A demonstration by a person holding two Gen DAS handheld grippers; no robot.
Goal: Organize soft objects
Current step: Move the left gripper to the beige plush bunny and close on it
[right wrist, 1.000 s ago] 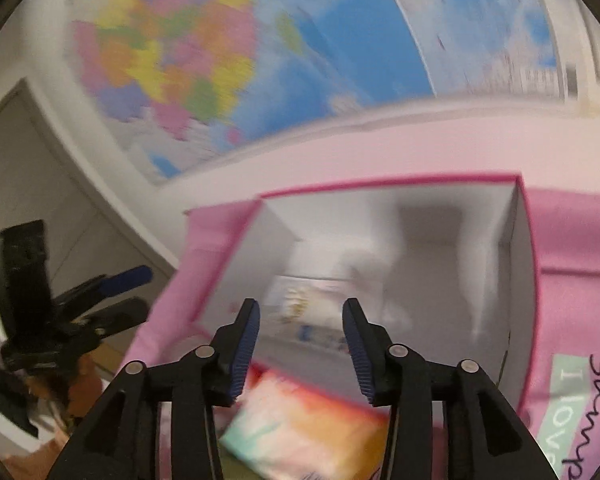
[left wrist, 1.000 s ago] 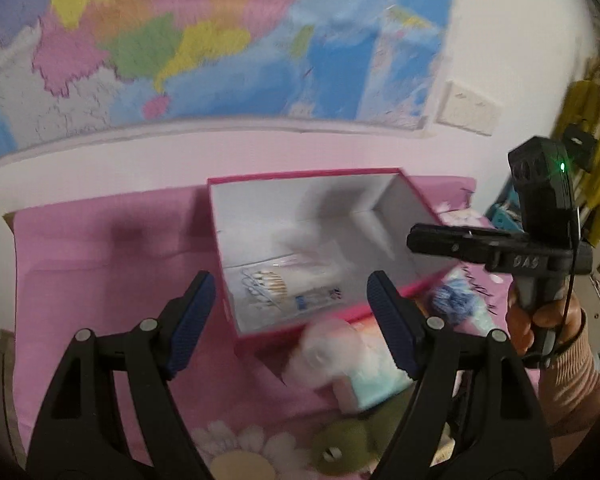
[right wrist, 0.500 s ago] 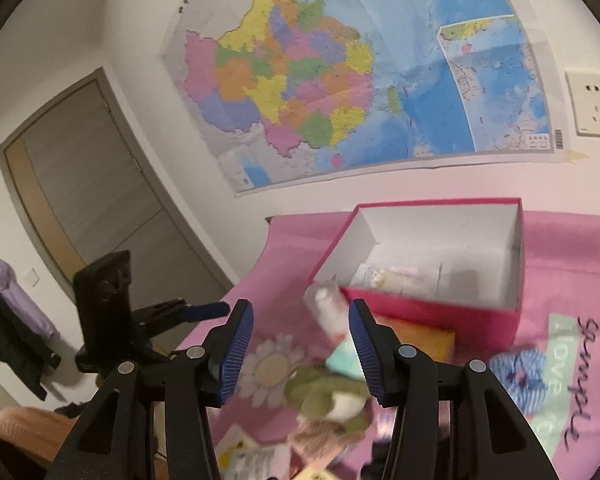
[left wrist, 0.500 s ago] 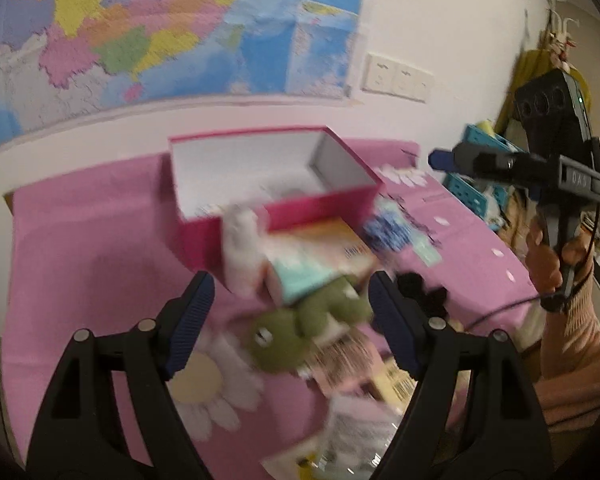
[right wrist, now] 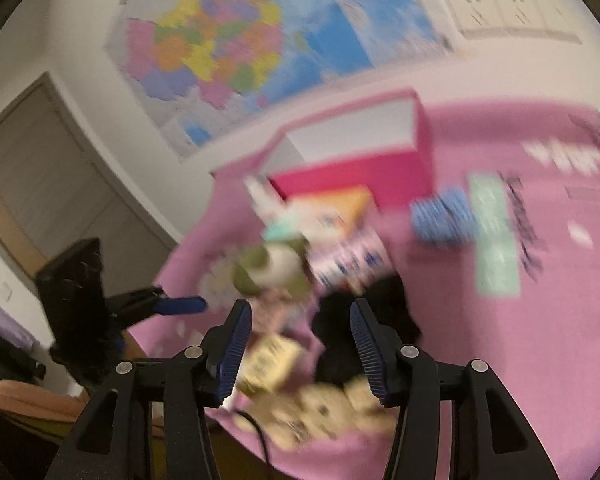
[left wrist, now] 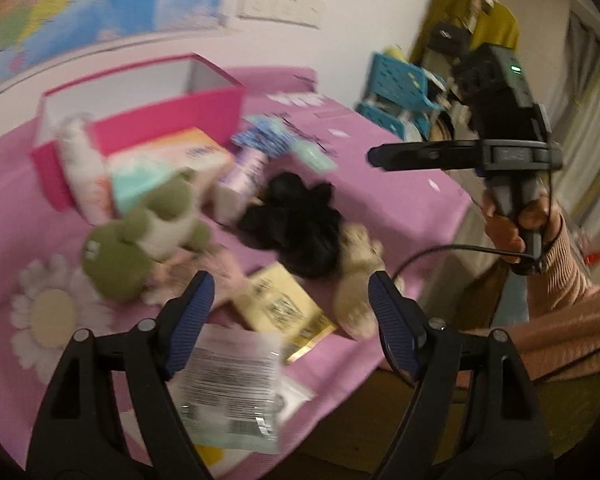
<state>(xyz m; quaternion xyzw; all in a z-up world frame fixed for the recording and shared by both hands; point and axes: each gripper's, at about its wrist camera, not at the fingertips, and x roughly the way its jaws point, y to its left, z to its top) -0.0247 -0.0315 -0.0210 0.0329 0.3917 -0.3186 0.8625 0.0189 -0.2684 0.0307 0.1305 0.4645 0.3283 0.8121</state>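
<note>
- Table [left wrist: 388,184] under a pink cloth, pushed against a white wall with a coloured map [right wrist: 260,40]; both views blurred
- Pink box [left wrist: 148,120], open top, white inside, at the far side of the table; contents not readable
- Soft things piled just near of the box: a green plush frog [left wrist: 140,240] on its side, touching a pastel tissue pack [left wrist: 168,164]; a white roll-shaped item [left wrist: 82,172] leans on the box front, left of the pack
- Black fluffy item [left wrist: 296,224] right of the frog, mid-table; beige plush toy [left wrist: 360,280] touching its near-right edge, close to the table's near edge
- Blue ruffled item [right wrist: 440,216] lies farther right, near the box's right corner
- Yellow flat packet [left wrist: 284,308] between frog and beige toy; a clear plastic pack with printed label [left wrist: 228,392] at the near edge
- Left gripper [left wrist: 290,312] above the near edge; jaws spread wide, nothing between the pads; yellow packet seen through the gap
- Right gripper [right wrist: 300,344] above the black item and beige toy; jaws spread and have just been opening, pads touching nothing
- Right hand [left wrist: 512,224], ribbed pink sleeve, grips the handle off the table's right side
</note>
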